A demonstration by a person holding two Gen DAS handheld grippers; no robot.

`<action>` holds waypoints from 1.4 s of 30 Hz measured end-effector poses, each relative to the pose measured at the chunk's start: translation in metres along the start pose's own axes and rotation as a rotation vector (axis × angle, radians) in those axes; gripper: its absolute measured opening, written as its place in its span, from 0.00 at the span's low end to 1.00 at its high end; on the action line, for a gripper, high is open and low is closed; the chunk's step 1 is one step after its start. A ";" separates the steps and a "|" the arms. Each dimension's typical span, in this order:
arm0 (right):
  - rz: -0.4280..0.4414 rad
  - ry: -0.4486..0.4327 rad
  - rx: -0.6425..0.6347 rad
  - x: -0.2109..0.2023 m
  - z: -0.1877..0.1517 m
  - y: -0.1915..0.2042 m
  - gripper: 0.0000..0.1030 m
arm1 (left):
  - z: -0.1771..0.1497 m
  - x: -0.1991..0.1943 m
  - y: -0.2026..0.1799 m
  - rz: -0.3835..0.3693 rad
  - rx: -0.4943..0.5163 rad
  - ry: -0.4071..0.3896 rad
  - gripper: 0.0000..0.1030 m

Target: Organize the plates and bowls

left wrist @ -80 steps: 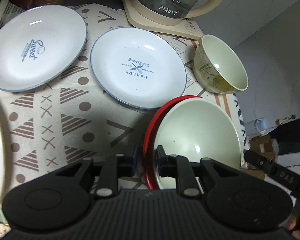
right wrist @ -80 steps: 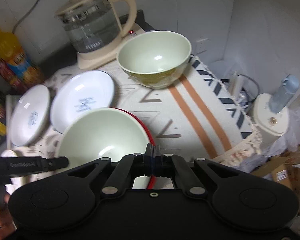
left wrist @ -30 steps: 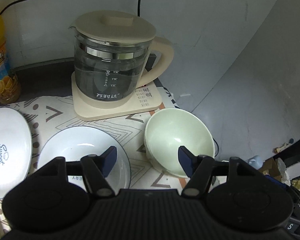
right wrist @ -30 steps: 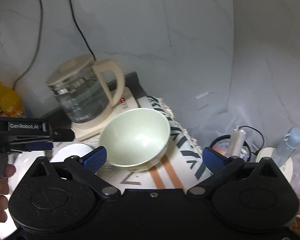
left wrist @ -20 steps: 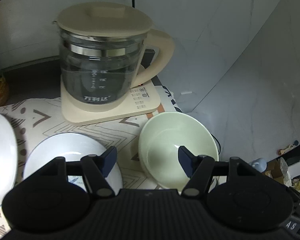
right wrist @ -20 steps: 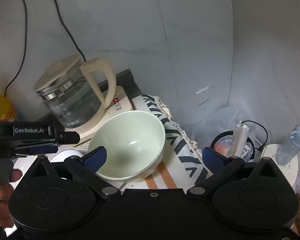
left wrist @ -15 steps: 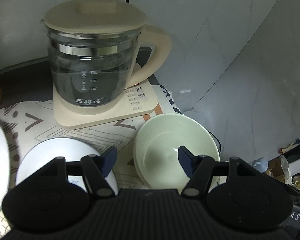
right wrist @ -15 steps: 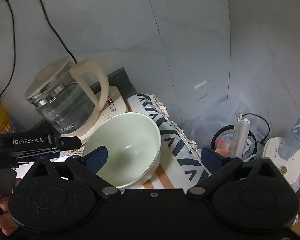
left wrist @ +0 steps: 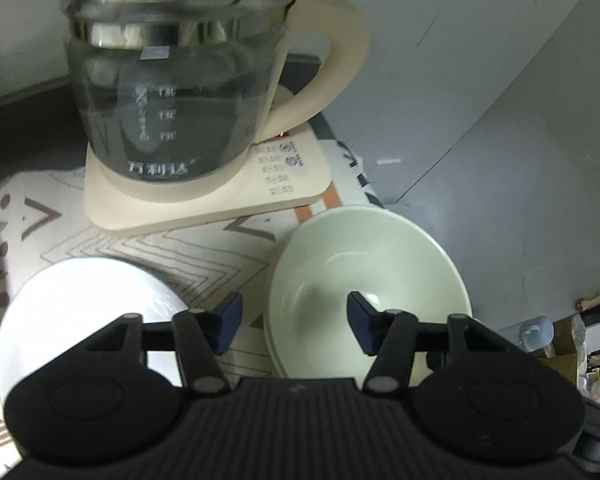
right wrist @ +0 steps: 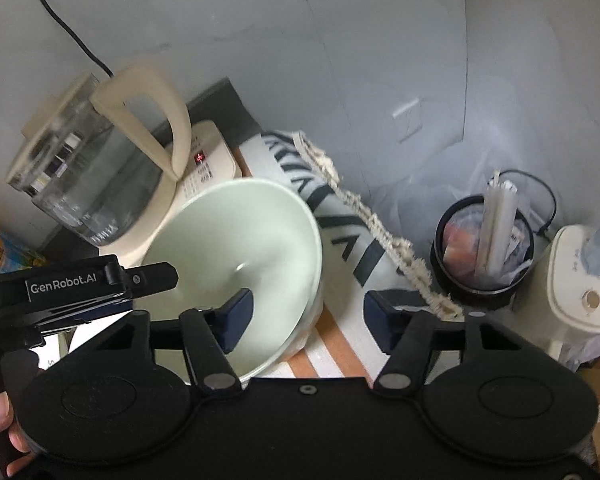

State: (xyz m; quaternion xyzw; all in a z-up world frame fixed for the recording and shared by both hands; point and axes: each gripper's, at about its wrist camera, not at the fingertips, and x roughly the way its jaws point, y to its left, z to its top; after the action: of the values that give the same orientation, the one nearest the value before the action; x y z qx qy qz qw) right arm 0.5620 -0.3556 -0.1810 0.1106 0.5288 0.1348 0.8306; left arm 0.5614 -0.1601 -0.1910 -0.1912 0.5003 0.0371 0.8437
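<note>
Bowl (left wrist: 364, 264) rim between closing left hand-held gripper (left wrist: 294, 322) jaws (untouched)

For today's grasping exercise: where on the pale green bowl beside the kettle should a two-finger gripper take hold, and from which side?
Pinch the rim of the green bowl from above, one finger inside the wall, one outside. It stands upright, too wide to span; the kettle crowds its far side.

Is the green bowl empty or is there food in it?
Empty. The green bowl sits upright beside the kettle, and its pale inside shows clean to the bottom.
</note>
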 end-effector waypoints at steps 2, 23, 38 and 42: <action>-0.003 0.021 0.004 0.007 0.000 0.000 0.49 | 0.001 0.006 0.002 -0.020 -0.020 0.020 0.45; -0.039 0.059 -0.048 0.038 -0.002 0.006 0.13 | 0.001 0.038 0.017 0.011 -0.108 0.093 0.06; -0.019 -0.004 -0.038 -0.013 -0.022 0.022 0.13 | -0.018 -0.022 0.024 -0.062 -0.080 0.020 0.05; -0.010 -0.024 -0.046 -0.030 -0.025 0.029 0.13 | -0.021 -0.039 0.031 -0.087 -0.091 0.007 0.05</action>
State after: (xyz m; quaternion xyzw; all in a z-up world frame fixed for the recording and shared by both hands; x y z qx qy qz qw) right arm 0.5236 -0.3372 -0.1566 0.0904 0.5162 0.1417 0.8398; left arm 0.5164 -0.1343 -0.1751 -0.2511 0.4924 0.0223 0.8330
